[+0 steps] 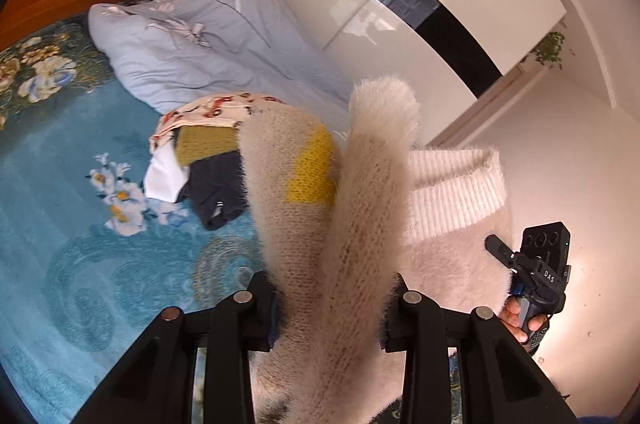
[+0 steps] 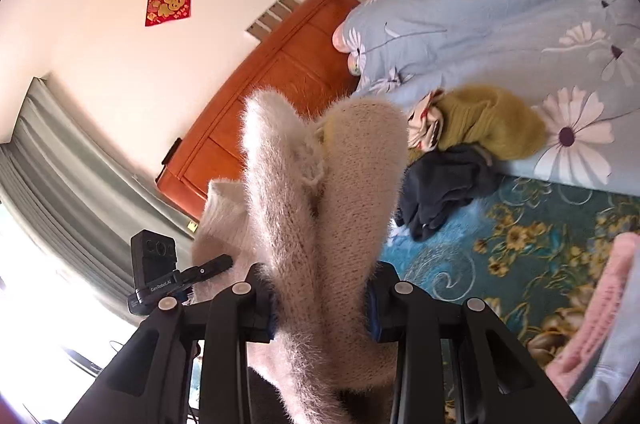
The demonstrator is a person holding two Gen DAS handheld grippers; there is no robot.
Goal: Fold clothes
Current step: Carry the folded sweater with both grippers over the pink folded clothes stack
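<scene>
A fluffy cream sweater (image 1: 360,207) with a yellow patch (image 1: 312,167) and a ribbed white hem (image 1: 456,183) is held up in the air above the bed. My left gripper (image 1: 332,308) is shut on a bunched fold of it. My right gripper (image 2: 320,308) is shut on another bunched fold of the same sweater (image 2: 332,191). The right gripper also shows at the right of the left wrist view (image 1: 536,276), and the left gripper shows at the lower left of the right wrist view (image 2: 168,276). The fingertips are buried in the fabric.
A pile of other clothes (image 1: 204,151), floral, olive, white and dark, lies on the blue floral bedspread (image 1: 80,224). A light blue duvet (image 1: 208,35) lies behind it. A wooden headboard (image 2: 272,83) stands beyond. A pink knit garment (image 2: 600,296) lies at the right.
</scene>
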